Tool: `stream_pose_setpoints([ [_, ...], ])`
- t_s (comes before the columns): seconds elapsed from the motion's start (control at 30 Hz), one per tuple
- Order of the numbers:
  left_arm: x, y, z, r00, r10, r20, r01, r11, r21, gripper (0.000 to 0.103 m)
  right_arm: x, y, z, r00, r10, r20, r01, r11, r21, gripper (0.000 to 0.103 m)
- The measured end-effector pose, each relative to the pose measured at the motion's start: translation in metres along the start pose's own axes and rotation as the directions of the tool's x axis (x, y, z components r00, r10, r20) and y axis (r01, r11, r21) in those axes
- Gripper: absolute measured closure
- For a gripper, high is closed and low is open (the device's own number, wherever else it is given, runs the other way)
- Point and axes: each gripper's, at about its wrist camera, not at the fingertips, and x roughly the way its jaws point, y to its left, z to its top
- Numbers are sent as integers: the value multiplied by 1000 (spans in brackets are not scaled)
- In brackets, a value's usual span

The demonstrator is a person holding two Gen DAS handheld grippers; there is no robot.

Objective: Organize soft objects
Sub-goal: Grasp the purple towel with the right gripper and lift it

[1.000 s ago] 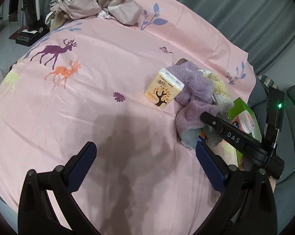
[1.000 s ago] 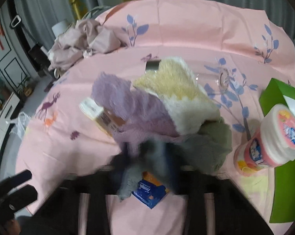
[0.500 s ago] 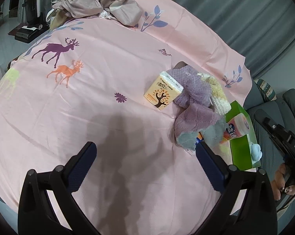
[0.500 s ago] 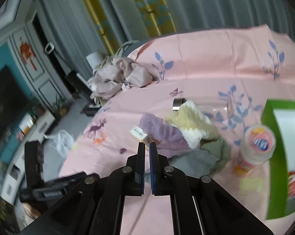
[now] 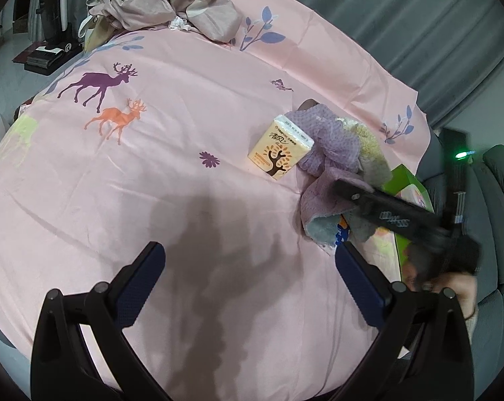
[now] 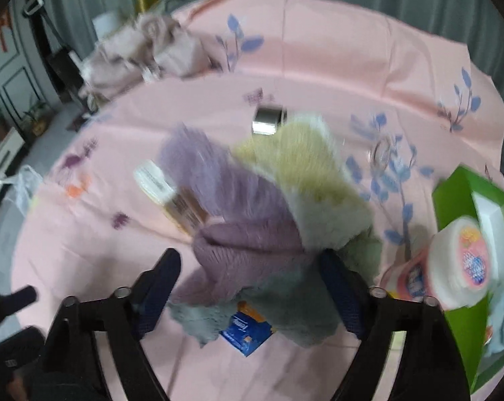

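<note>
One pink bedsheet printed with deer and blue leaves (image 5: 171, 173) covers the whole work surface in the left wrist view, with grey curtains behind it and a grey sofa at the right edge. A crumpled beige-pink cloth heap (image 5: 165, 3) lies at the far end. The left gripper (image 5: 248, 260) hangs over bare sheet with its blue-padded fingers wide apart and nothing between them. Near the right side a pile of soft towels in purple, cream and grey-blue (image 5: 335, 167) sits just beside an orange tissue pack with a tree print (image 5: 280, 152); the right gripper's black body crosses in front of the pile. In the blurred right wrist view, the right gripper (image 6: 252, 274) is spread open, its fingers flanking the near edge of the pile (image 6: 262, 227), not clamped. A small blue tissue packet (image 6: 246, 334) peeks from under it. An open green cardboard box (image 6: 459, 187) at the right holds a white-lidded pink tub (image 6: 456, 260).
</note>
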Motion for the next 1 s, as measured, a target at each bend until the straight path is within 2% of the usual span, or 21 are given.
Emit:
stream_pose_setpoints([
  [0.03, 0, 1, 0, 1000, 1, -4, -1, 1000, 4, 2, 7, -2, -4, 1000, 16, -23, -16, 1000, 6, 60],
  [0.07, 1, 0, -1, 1000, 3, -7, -3, 1000, 8, 2, 8, -4, -7, 999, 33, -29, -33, 999, 18, 81],
  [0.13, 2, 2, -1, 1000, 10, -10, -10, 1000, 8, 2, 1, -10, -12, 998, 70, 1, -70, 996, 46, 86],
  [0.17, 2, 3, -2, 1000, 9, -12, -9, 1000, 5, 2, -3, -11, -14, 996, 88, 7, -89, 995, 54, 92],
  [0.23, 2, 4, -2, 1000, 0, -13, 0, 1000, -4, 2, -20, -17, -18, 988, 150, 29, -152, 985, 78, 93],
  [0.3, 1, 6, -1, 1000, -7, -12, 7, 1000, -8, 2, -48, -23, -25, 974, 209, 84, -217, 972, 88, 98],
  [0.37, 1, 6, 0, 1000, -10, -10, 10, 1000, -11, 2, -79, -26, -32, 955, 258, 145, -270, 960, 72, 99],
  [0.47, 2, 6, 0, 1000, -18, -13, 18, 1000, -20, 2, -120, -27, -42, 940, 272, 207, -286, 957, 43, 99],
  [0.7, 5, -2, -1, 999, -31, -28, 31, 999, -4, 2, -158, -19, -54, 903, 346, 254, -356, 934, -8, 99],
  [0.83, 1, -1, -2, 999, -40, -30, 40, 999, 0, 2, -173, -7, -59, 871, 420, 256, -425, 904, -38, 99],
  [1.0, -13, 7, 1, 998, -66, -8, 66, 997, -30, 2, -184, 9, -66, 842, 477, 250, -472, 878, -86, 99],
])
